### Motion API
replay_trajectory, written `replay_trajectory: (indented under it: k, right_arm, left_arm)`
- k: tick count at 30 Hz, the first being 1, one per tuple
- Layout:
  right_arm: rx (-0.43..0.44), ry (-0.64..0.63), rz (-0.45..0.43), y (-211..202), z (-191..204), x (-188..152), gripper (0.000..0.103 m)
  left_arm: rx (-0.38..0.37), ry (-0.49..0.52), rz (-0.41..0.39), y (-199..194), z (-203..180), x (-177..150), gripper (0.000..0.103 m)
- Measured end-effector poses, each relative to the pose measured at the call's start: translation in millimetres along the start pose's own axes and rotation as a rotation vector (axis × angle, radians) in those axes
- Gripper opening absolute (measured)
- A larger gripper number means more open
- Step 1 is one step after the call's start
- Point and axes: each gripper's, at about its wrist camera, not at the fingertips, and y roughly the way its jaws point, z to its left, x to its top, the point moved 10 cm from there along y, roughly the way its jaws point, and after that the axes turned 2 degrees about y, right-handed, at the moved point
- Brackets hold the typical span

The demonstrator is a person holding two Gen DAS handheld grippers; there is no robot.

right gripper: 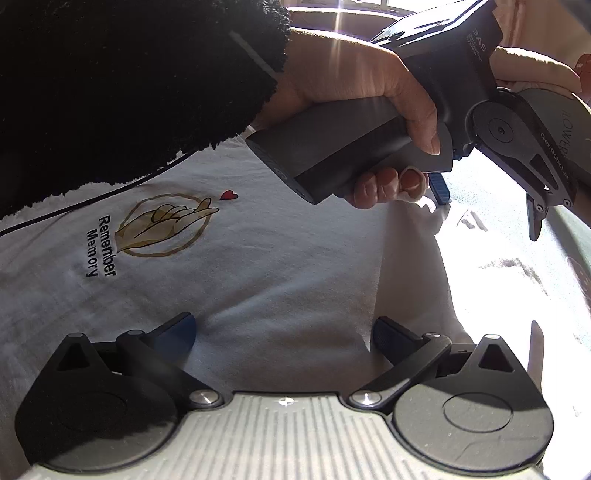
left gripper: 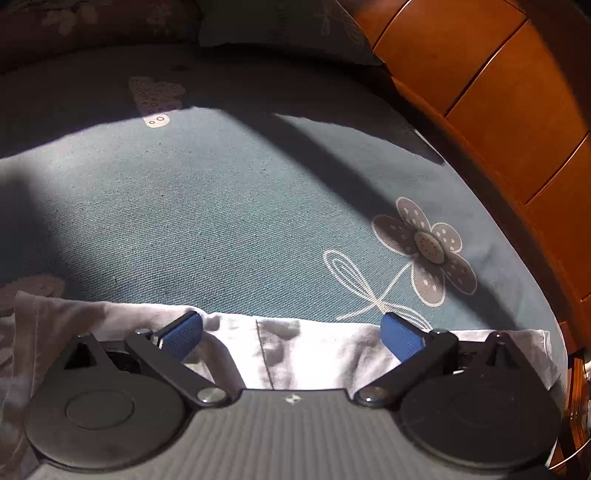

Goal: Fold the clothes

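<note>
left gripper point(left gripper: 291, 334): jaws spread wide, nothing between the blue pads point(left gripper: 183, 334) — it hangs over the far edge of the white fabric, pads just above the cloth (can't tell if they touch it).
right gripper point(right gripper: 282, 334): jaws also spread wide, empty — hovers low over the shirt front, right finger near a raised fold.
white T-shirt point(right gripper: 258, 280): lies spread on the bed, under both grippers. Chest print faces up: gold ring with a hand drawing, small red heart point(right gripper: 228, 194), black text "Remember Memory".
shirt edge: in the left wrist view the T-shirt's edge point(left gripper: 295, 343) runs across the frame just ahead of the gripper body, a seam line visible near the middle, some wrinkles at left.
fold: a vertical ridge in the cloth right of the print, sunlit side beyond it blown out white.
bedsheet point(left gripper: 229, 221): blue-grey weave with flower print point(left gripper: 428, 243), half sun, half shadow.
headboard point(left gripper: 498, 92): orange-brown wood panels along the right of the bed.
pillow point(left gripper: 280, 26): at the far end, in shadow.
left hand point(right gripper: 369, 99): seen from the right wrist camera, wrapped round the other gripper's grey handle point(right gripper: 332, 147), one finger at the blue trigger.
sleeve point(right gripper: 129, 85): black fuzzy fabric, covers the upper left of that view.
</note>
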Motion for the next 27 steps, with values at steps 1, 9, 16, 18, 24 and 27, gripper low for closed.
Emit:
replay_trajectory:
  k: [1, 9, 16, 18, 24, 27]
  right_arm:
    - [0.001, -0.002, 0.002, 0, 0, 0, 0.103]
    - [0.028, 0.002, 0.043, -10, 5, 5, 0.103]
    - [0.106, 0.134, -0.008, -42, 28, 17, 0.103]
    - [0.076, 0.205, 0.000, -51, 35, 11, 0.103]
    - [-0.041, 0.297, 0.027, -81, 73, -44, 0.103]
    - [-0.061, 0.319, 0.063, -86, 91, -72, 0.103]
  left_arm:
    - [0.026, 0.026, 0.001, -12, -1, -1, 0.102]
    - [0.189, 0.058, 0.012, -168, 26, -39, 0.102]
    - [0.231, -0.022, 0.043, -277, 52, -119, 0.102]
    - [0.234, -0.029, 0.059, -281, 58, -144, 0.102]
    - [0.206, -0.084, 0.059, -258, 72, -231, 0.102]
    - [0.252, -0.045, 0.030, -247, 70, -269, 0.102]
